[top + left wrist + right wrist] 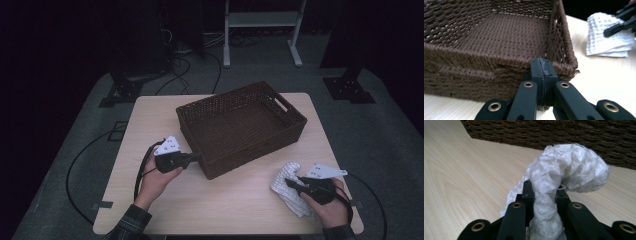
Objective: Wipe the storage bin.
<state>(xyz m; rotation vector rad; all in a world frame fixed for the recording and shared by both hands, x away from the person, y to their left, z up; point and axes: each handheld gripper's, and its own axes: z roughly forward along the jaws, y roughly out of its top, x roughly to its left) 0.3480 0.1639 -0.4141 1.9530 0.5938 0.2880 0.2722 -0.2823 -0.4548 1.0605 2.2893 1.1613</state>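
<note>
Right tool point(544, 192) is clamped on a bunched fold of the white cloth point(289, 186) on the worktop near the basket's point(240, 127) front corner, left tool point(543, 72) pressed together empty against the rim; thin pinch could slip, or cloth snag the weave.

I am holding the left gripper point(192, 158) at about 8 o'clock in the high view, its black fingers point(543, 75) pressing flat together and pointing toward 3 o'clock. My left hand point(157, 181) is wrapping the grip from below, forearm entering from 6 o'clock. I am holding the right gripper point(290, 182) at about 4 o'clock, pointing toward 9 o'clock, its fingers point(527, 192) clamping with a narrow gap between them, my right hand point(330, 205) gripping behind.
</note>
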